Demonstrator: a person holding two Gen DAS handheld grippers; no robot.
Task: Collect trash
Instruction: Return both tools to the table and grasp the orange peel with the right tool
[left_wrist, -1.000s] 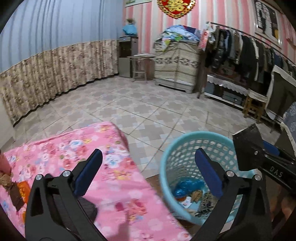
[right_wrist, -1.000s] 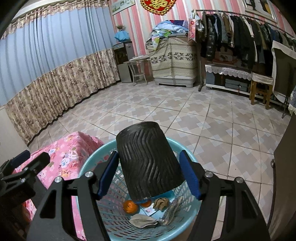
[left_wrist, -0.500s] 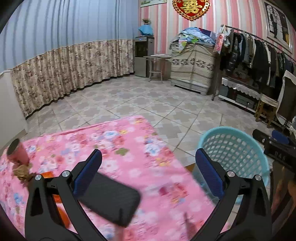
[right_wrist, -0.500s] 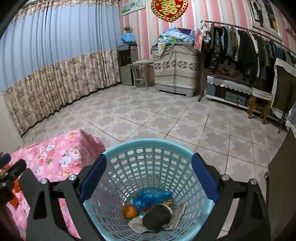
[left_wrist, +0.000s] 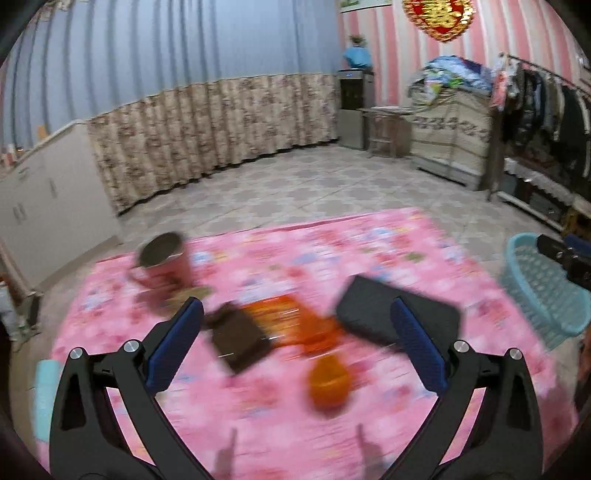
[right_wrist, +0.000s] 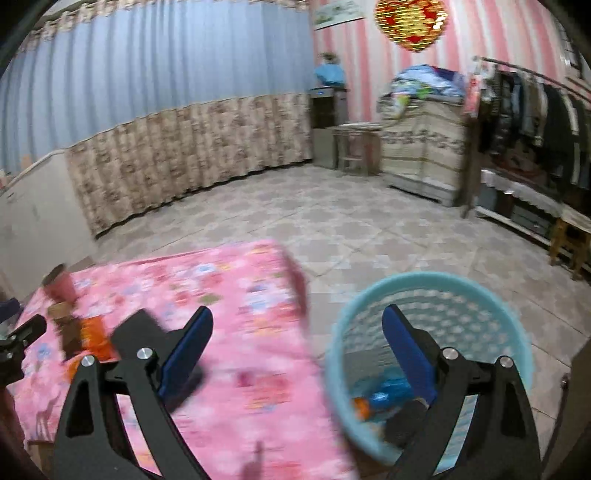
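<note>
Fingers (left_wrist: 173, 343) spread wide above brown wrapper (left_wrist: 238, 338), lying diagonally.

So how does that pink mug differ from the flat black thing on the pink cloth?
The pink mug stands upright and open-topped; the flat black pad lies low on the cloth. The mug sits toward the table's left, the pad toward the right, nearer the blue basket. The mug is round, the pad rectangular. Both rest on the pink floral tablecloth.
</note>
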